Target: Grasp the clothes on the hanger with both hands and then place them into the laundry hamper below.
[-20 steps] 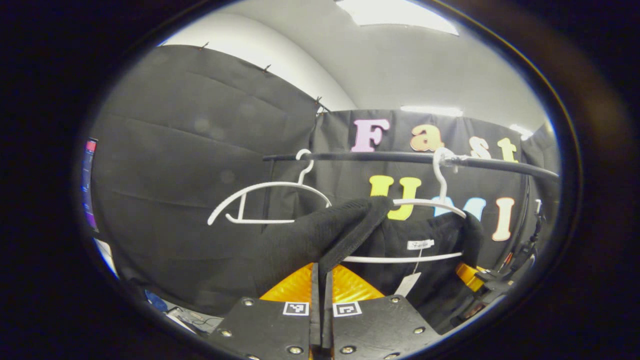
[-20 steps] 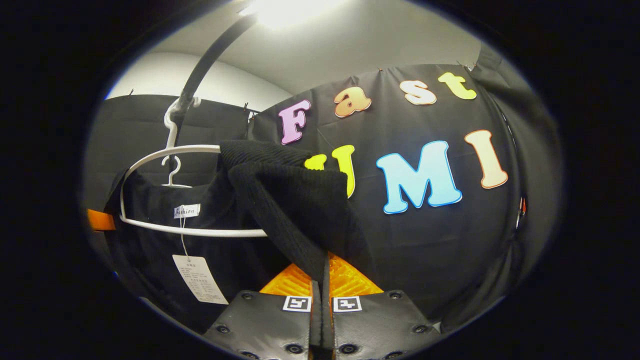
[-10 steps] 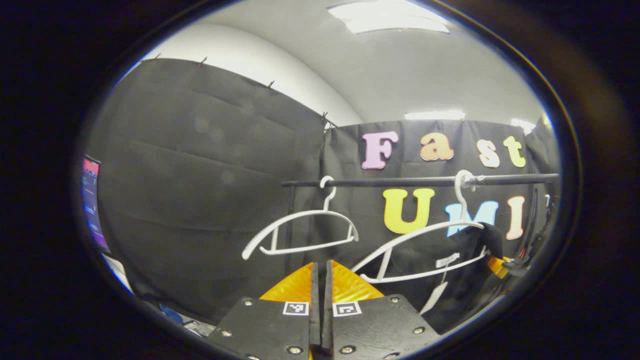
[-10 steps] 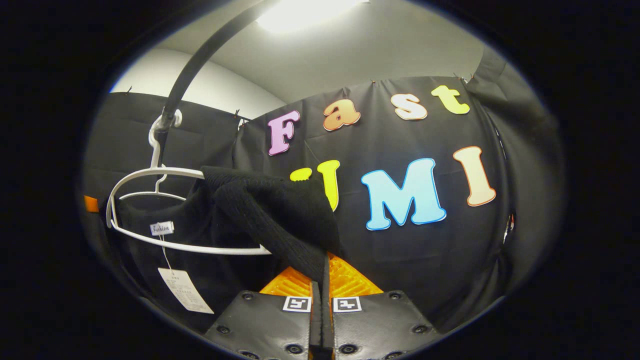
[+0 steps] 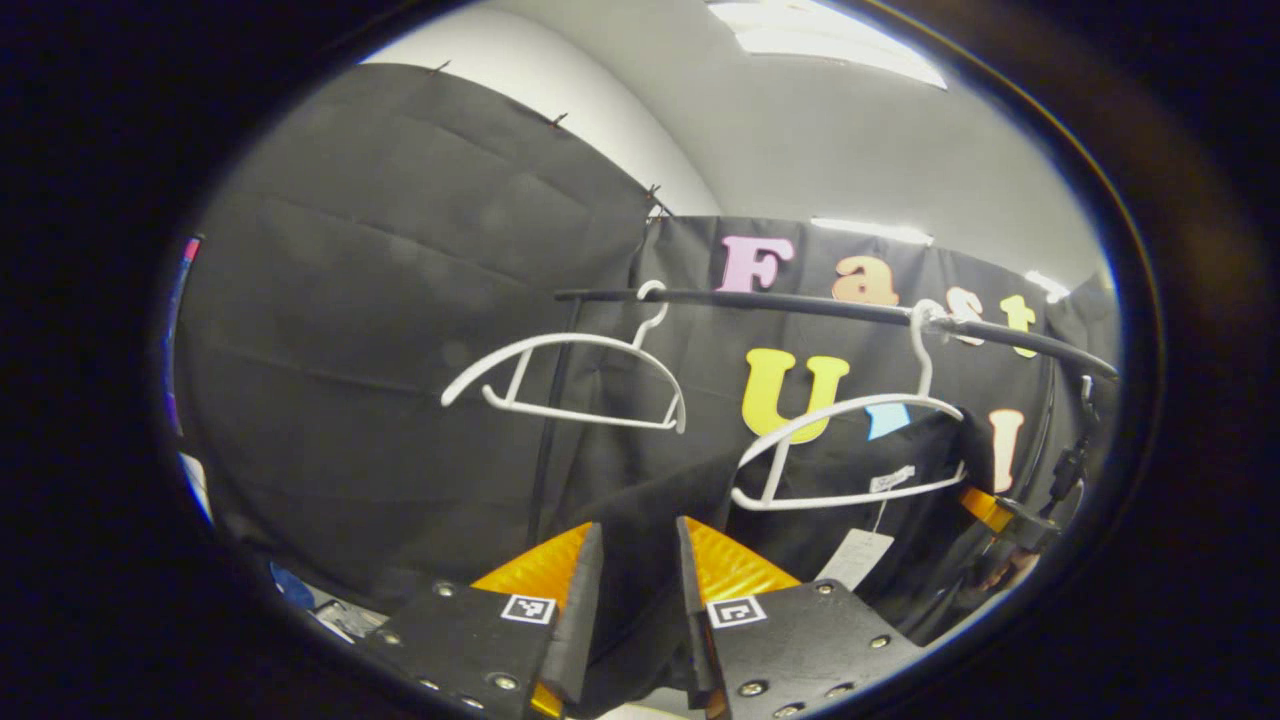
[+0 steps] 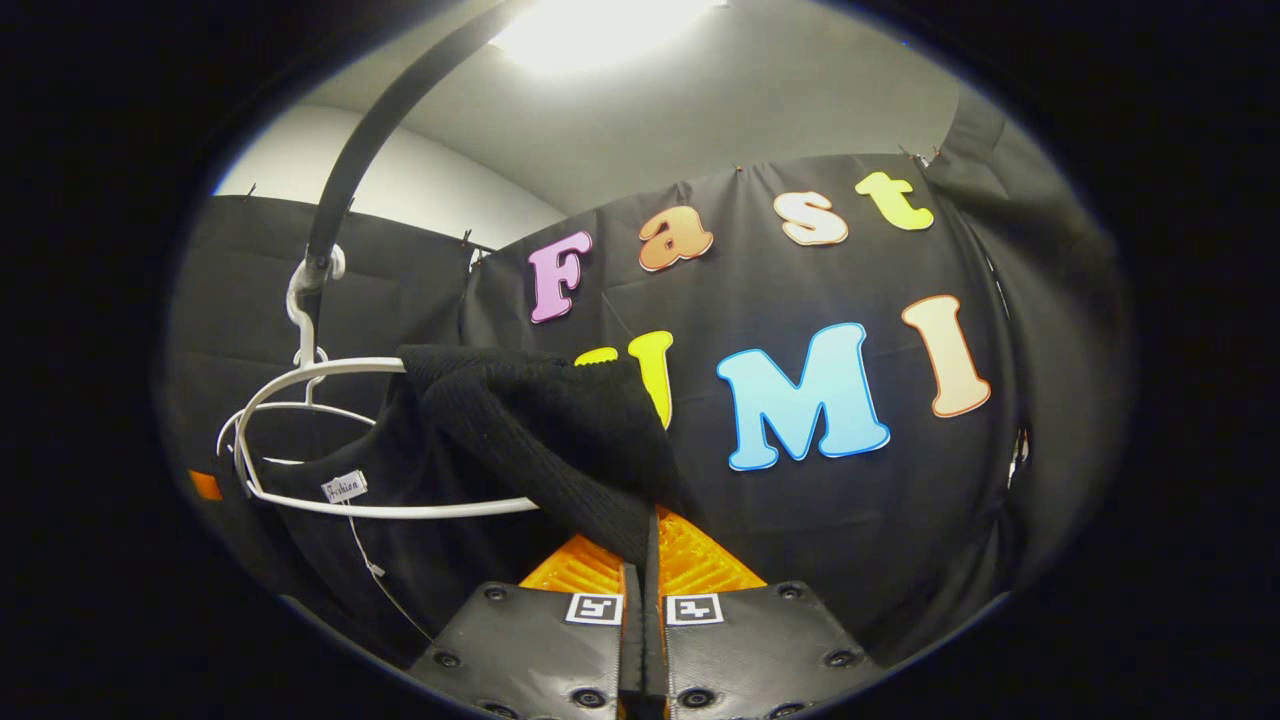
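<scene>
A black knit garment hangs on a white hanger from a black rail; the hanger's left arm is bare. My left gripper is open, and a fold of the garment lies between its parted fingers. In the right gripper view the same garment drapes off the hanger, and my right gripper is shut on its shoulder. That right gripper also shows at the garment's far side in the left gripper view.
An empty white hanger hangs on the rail to the left of the loaded one. A white paper tag dangles from the garment's collar. Black cloth walls close in behind and on both sides.
The left gripper held the garment a second ago, was shut and empty half a second ago, and now stands open around a fold. The right gripper has kept its hold.
</scene>
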The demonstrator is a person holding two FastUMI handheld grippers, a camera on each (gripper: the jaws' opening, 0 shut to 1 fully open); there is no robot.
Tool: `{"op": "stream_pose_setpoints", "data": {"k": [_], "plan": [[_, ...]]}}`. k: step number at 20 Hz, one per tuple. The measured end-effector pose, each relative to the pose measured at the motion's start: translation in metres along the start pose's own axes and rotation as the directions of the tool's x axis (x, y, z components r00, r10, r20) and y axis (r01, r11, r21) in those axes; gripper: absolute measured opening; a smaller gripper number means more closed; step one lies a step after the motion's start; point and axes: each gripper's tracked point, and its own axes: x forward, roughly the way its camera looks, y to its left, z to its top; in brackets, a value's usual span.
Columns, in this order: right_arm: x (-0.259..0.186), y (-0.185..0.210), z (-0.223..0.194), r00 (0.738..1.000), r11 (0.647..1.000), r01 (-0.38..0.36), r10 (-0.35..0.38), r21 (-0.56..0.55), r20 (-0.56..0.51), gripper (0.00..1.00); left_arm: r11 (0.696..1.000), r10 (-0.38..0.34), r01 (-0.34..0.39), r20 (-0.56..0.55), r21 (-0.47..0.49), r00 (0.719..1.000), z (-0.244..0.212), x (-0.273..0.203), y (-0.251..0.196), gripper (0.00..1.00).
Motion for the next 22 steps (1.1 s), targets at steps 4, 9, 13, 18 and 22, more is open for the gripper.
{"op": "stream_pose_setpoints", "data": {"k": [4, 9, 13, 18, 22], "plan": [[-0.001, 0.006, -0.001, 1.0, 1.0, -0.016, 0.016, -0.025, -0.007, 0.02, 0.996, -0.086, 0.084, -0.114, -0.024, 0.99, -0.036, 0.025, -0.002, 0.84], [-0.001, 0.01, -0.004, 0.999, 0.999, -0.033, 0.033, -0.041, -0.013, 0.03, 0.998, -0.067, 0.068, -0.122, 0.002, 0.99, -0.043, 0.059, 0.004, 0.88], [0.001, 0.007, -0.006, 0.999, 0.998, -0.036, 0.036, -0.043, -0.015, 0.02, 0.994, -0.101, 0.106, -0.196, 0.019, 0.975, -0.058, 0.07, -0.002, 0.78], [0.004, 0.005, -0.007, 0.999, 0.998, -0.04, 0.039, -0.04, -0.014, 0.0, 0.993, -0.114, 0.12, -0.173, 0.022, 0.978, -0.053, 0.073, -0.004, 0.18], [0.005, 0.001, -0.009, 0.999, 0.999, -0.038, 0.037, -0.038, -0.019, 0.0, 0.992, -0.051, 0.065, -0.124, 0.111, 0.991, -0.033, 0.064, 0.006, 0.02]]}}
